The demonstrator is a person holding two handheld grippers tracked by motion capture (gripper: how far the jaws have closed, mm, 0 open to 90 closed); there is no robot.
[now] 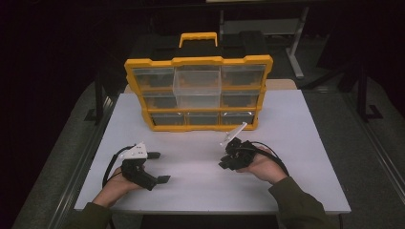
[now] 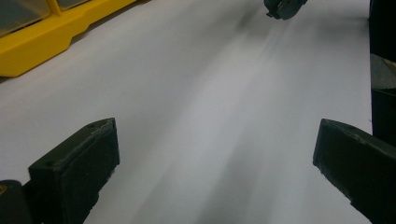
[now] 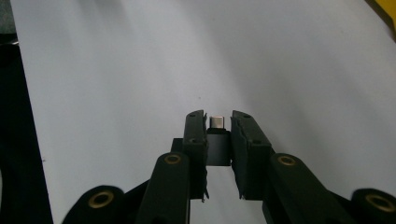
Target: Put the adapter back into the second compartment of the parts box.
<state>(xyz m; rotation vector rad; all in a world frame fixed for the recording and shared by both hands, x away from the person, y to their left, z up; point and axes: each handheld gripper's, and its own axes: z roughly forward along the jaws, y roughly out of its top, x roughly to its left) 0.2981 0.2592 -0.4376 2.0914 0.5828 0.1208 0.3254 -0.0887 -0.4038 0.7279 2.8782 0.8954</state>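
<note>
a: plug (image 3: pixel 217 140), the small dark one with a silver tip. it sits between the two black jaws of the right gripper (image 3: pixel 218 122), pinched from both sides, tip pointing away from the camera.

b: so that gripper is closed on it?

a: yes, both pads press the plug's sides in the right gripper view. in the high view the right gripper (image 1: pixel 228 160) is just above the white table (image 1: pixel 305 143), right of centre, in front of the organizer (image 1: pixel 198 93). the plug itself is too small to make out there.

b: and the left one?

a: the left gripper (image 1: pixel 160 167) has its jaws spread wide with nothing between them. in the left gripper view only bare table lies between the two jaws. it sits low near the front left part of the table, well apart from the right gripper.

b: what about the organizer?

a: yellow frame, black handle on top, clear drawers in three rows. it stands upright at the far side of the table. the upper middle drawer (image 1: pixel 197 86) is pulled out towards the person. the organizer's yellow base (image 2: pixel 56 32) shows at the top left of the left gripper view.

b: is anything in that drawer?

a: can't tell, it looks clear but it's too dim.
</note>
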